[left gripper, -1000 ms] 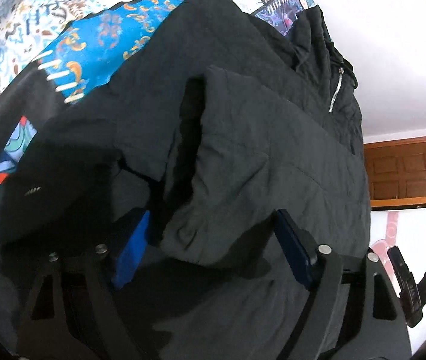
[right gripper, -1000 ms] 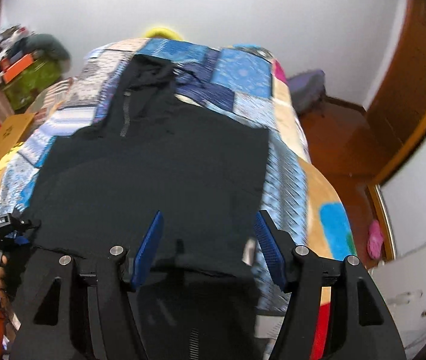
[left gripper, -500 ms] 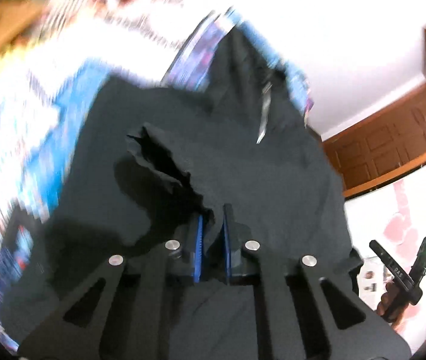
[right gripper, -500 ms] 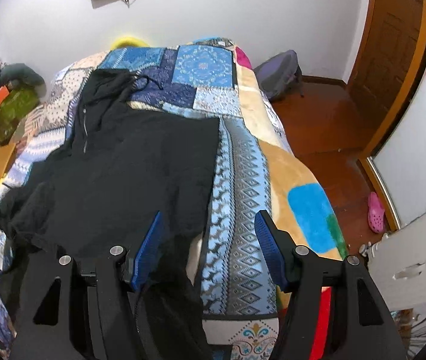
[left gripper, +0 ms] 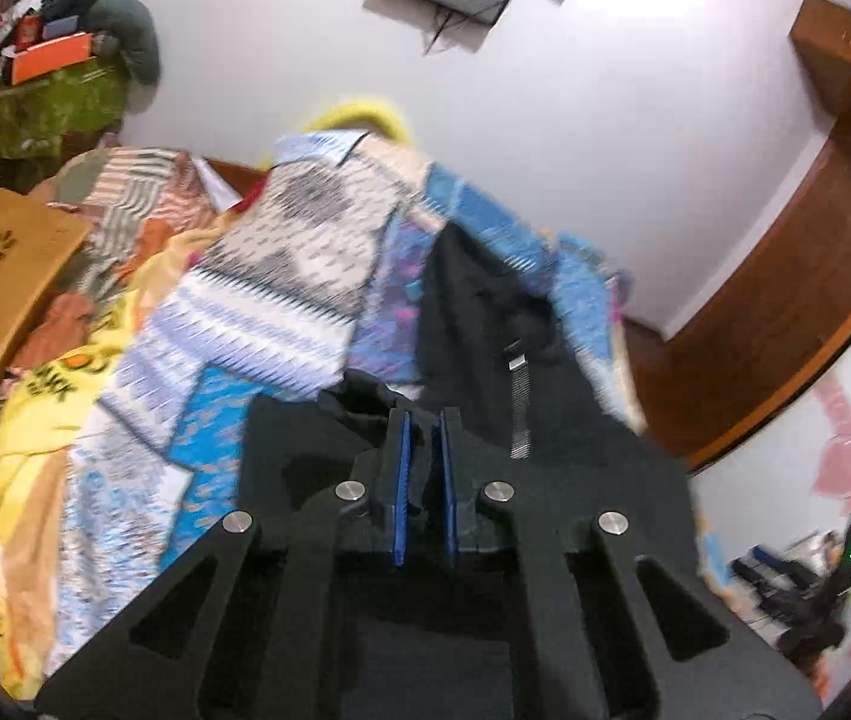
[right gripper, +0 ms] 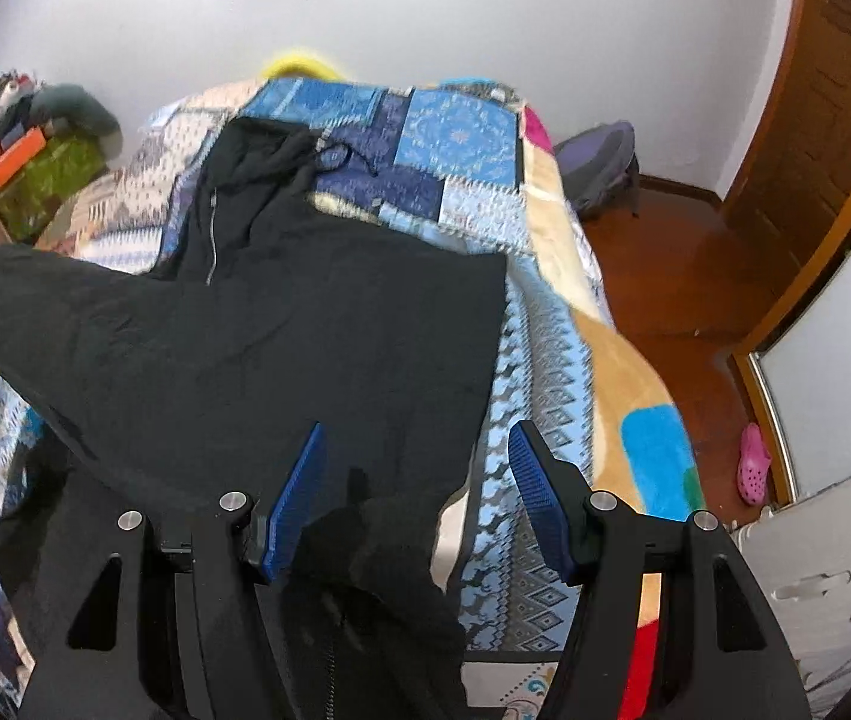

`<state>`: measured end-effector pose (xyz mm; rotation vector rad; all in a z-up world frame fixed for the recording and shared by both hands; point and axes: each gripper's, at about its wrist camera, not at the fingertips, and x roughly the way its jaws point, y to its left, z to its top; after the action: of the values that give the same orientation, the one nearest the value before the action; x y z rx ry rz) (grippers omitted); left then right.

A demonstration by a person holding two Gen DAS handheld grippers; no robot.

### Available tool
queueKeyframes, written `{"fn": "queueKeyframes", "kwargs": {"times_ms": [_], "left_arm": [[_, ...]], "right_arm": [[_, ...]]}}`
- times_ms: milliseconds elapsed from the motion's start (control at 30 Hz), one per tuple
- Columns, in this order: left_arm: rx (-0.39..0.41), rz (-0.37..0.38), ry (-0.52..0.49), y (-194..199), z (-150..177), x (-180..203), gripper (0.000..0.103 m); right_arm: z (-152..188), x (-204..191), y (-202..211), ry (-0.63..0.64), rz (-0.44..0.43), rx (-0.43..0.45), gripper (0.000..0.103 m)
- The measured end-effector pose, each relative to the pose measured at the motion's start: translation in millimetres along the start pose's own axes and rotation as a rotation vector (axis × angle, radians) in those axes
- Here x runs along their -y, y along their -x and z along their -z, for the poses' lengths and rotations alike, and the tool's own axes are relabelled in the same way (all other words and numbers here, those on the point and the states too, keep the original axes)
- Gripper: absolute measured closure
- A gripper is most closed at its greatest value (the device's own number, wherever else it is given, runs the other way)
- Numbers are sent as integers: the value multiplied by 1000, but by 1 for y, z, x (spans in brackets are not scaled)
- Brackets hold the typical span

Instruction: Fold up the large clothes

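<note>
The black hooded jacket [right gripper: 317,324] lies on the patchwork bedspread [right gripper: 461,138], its long axis running from the hood at the far end of the bedspread to the hem at the near end, zip up. The left gripper [left gripper: 423,468] is pinched tight on a sleeve end [left gripper: 365,396], which is raised off the bedspread; the fold of that sleeve looks under way. Next, I judge, it must be carried across the jacket's body and laid flat. The right gripper [right gripper: 416,492] hangs spread over the hem, gripping nothing.
</note>
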<state>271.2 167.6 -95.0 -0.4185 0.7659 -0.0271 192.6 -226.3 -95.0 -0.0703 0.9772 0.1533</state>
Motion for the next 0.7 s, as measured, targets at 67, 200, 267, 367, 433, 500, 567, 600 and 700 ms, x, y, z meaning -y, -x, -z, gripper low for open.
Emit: {"fn": "queueKeyframes", "kwargs": {"times_ms": [67,200,267,367,433,500,567,600,700], "left_arm": [[-41,-57,-9,-15,17,-14,95],[-159,-114,33,-50,53,-52,103],[-200,-168,63,-63,68,-74,103],[-294,-166,122,-81,95,-103,103],[-337,-210,102,-88,108,-110,103],[-358,-251,66,-90,117,-111,103],[-350,-257,49,-87,118,-107,103],[-336,-256,40,-84,116,-103,103],[-301,-243,4,-78,105,-87,101]], "right_arm": [[4,-3,-10,6,-4,-37,44],[13,-10,-25,26,6,-99,44],[18,-13,-31,33,7,-123,44],[22,-15,-33,33,4,-131,44],[22,-15,-32,32,5,-129,44],[21,-16,-32,33,5,-133,44],[18,-18,-31,41,10,-130,44],[17,-20,-30,48,13,-124,44],[8,-26,-26,71,22,-97,44]]}}
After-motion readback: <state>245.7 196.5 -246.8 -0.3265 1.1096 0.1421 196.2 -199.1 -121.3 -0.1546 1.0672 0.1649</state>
